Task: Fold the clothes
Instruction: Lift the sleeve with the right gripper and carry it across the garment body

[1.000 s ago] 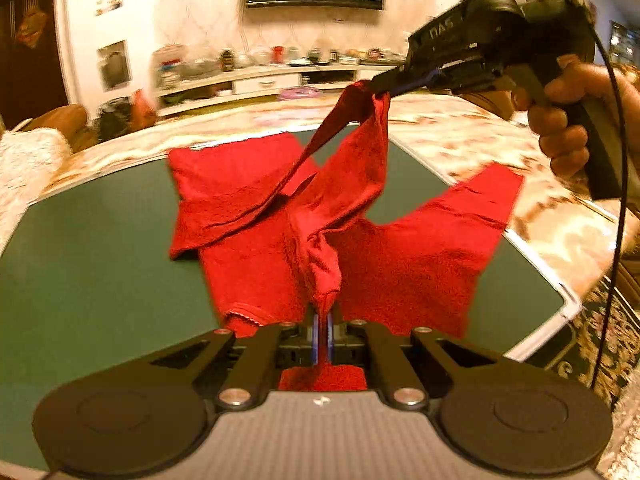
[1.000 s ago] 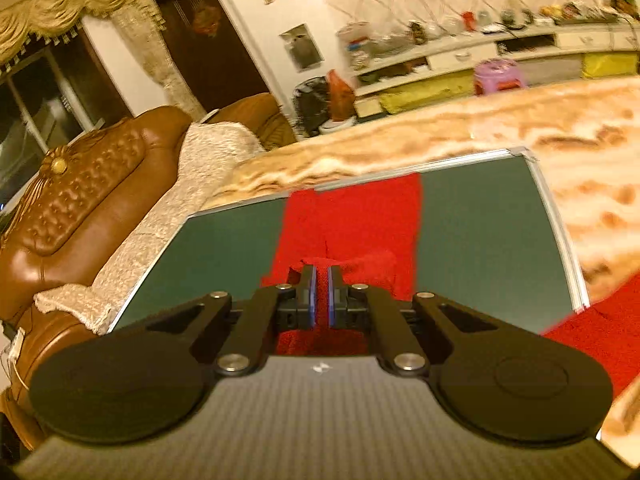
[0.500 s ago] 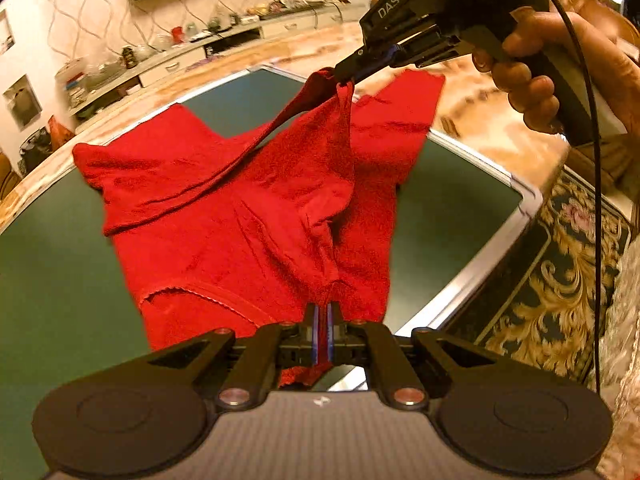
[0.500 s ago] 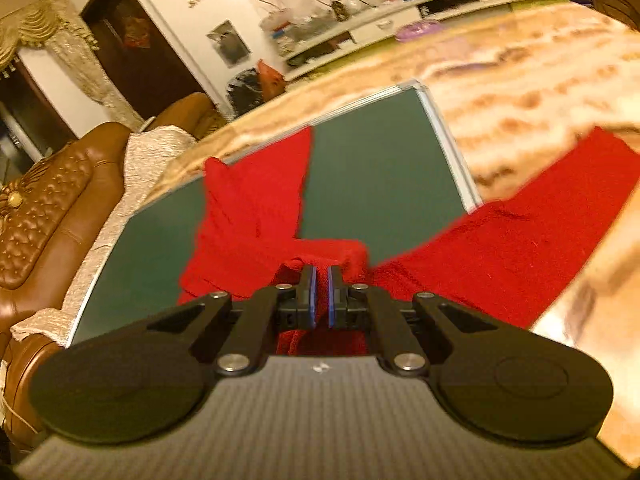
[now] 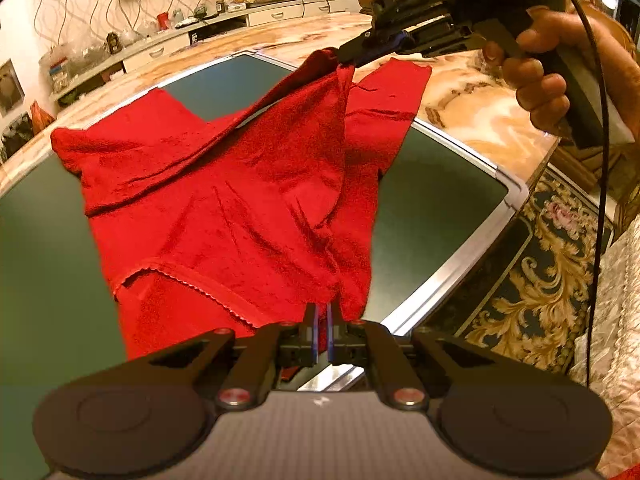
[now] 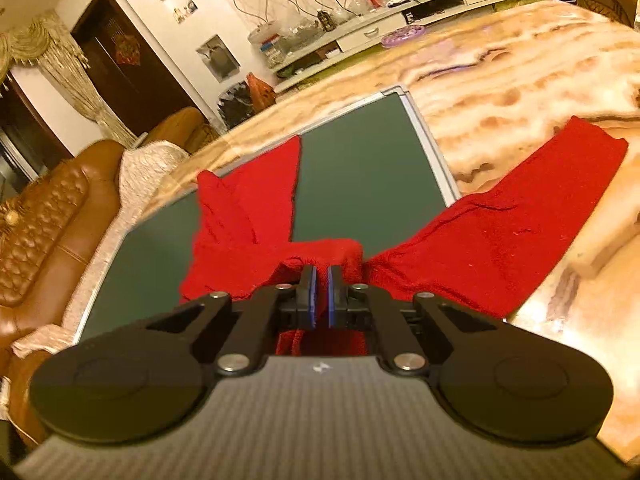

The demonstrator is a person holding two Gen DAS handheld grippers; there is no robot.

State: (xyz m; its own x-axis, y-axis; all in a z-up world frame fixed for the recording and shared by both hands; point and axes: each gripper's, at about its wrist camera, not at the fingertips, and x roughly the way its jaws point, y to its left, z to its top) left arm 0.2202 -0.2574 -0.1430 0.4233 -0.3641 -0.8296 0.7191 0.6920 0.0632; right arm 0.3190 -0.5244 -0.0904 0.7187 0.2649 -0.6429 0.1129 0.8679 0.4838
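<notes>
The red garment (image 5: pixel 224 208) is spread on the green mat (image 5: pixel 436 196) on the bench (image 5: pixel 492 120). One side edge is clamped by the left hand-held gripper (image 5: pixel 322 320) and the right hand-held gripper (image 5: pixel 352 54), lifted for folding over.

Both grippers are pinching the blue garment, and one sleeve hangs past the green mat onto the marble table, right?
Not quite: the garment is red, not blue, as the left wrist view shows. The rest holds: the left gripper and right gripper both pinch it, and one sleeve lies past the green mat on the marble table.
</notes>
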